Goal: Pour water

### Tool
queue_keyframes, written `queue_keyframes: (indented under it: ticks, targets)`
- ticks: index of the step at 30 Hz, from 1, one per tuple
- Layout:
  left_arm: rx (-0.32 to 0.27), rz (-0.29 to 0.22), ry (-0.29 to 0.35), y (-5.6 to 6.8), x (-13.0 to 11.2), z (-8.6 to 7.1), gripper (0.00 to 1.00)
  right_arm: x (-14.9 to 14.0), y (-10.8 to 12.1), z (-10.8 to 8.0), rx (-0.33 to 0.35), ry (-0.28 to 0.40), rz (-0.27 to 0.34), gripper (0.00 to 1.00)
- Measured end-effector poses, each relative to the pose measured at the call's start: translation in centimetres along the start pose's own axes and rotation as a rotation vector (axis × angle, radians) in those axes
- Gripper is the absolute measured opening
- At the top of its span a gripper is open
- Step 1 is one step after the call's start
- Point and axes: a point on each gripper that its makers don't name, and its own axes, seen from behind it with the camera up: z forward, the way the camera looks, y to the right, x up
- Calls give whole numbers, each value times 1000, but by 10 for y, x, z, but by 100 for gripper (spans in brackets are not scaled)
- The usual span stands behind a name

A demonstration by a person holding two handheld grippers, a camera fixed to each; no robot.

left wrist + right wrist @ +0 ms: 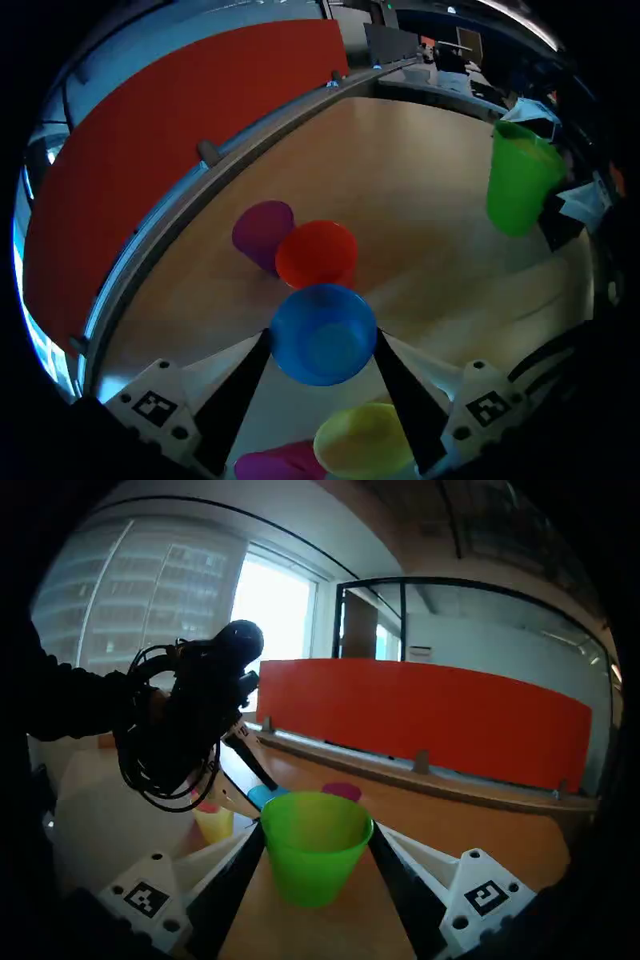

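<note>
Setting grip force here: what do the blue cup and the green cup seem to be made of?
The blue cup looks like thin glossy plastic, slightly translucent: light glows through its wall. The green cup likewise: smooth, translucent, thin-rimmed, probably plastic.

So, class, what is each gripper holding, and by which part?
Left gripper: blue cup, by its opposite sides. Right gripper: green cup, by its sides near the rim.

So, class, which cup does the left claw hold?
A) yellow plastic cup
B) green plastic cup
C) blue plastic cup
C: the blue plastic cup sits clamped between the fingers of the left claw, while the right claw holds the green plastic cup.
</note>
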Motion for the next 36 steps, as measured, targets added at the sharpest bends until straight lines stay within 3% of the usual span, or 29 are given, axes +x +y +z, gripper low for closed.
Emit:
queue_keyframes:
  ticks: [8,13,26,36]
  targets:
    - [18,-21,94,-3,15,-25,90,6,-4,-2,2,7,-10,94]
    - [22,-48,163,2,22,-47,90,12,-8,-4,3,14,-17,93]
    - [36,-165,385,12,42,-105,90,31,-27,-10,15,36,-34,94]
    - [46,-255,531,15,40,-149,90,39,-40,-17,20,45,-38,94]
